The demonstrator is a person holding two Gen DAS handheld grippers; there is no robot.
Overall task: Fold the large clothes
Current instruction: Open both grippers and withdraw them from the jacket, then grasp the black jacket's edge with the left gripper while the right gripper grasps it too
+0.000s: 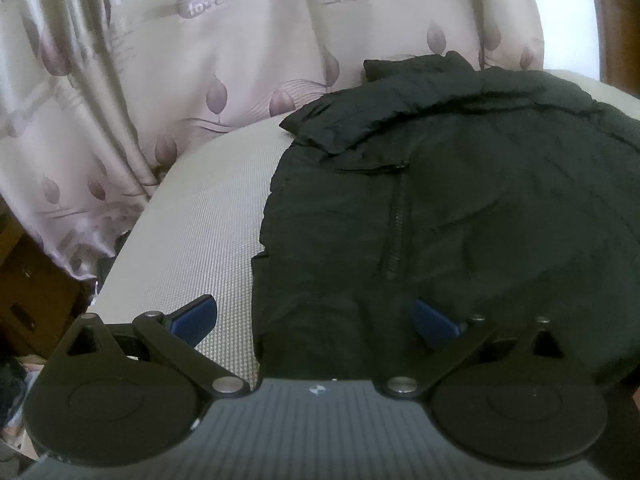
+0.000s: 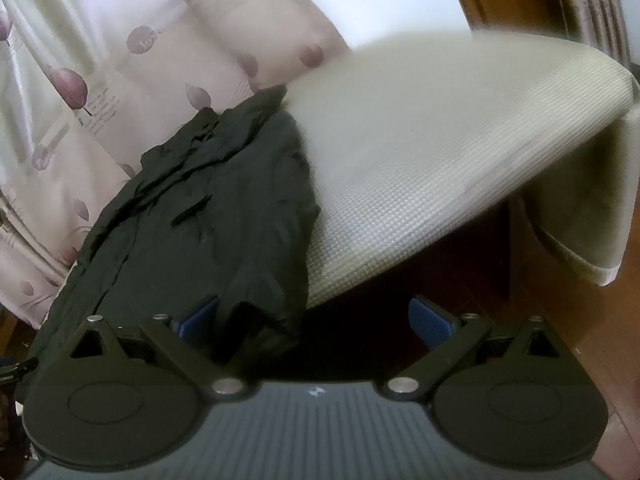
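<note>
That black jacket [image 1: 460, 200] lies flat on the padded worktop [image 1: 192, 216], its hem drooping off the near edge. It looks soft, puffy and a bit slick, so I'd pinch the hem corners. Both the left hand-held gripper [image 1: 316, 320] and right hand-held gripper [image 2: 316, 320] are spread wide, grasping nothing. Sleeves are tucked out of sight, and the right view is blurry.

Jacket [image 1: 460, 200] on bench [image 1: 192, 216] ahead of left claw [image 1: 316, 320], curtain [image 1: 160, 60] behind bench, jacket hem between fingers of right claw [image 2: 316, 320], bench edge beyond.
</note>
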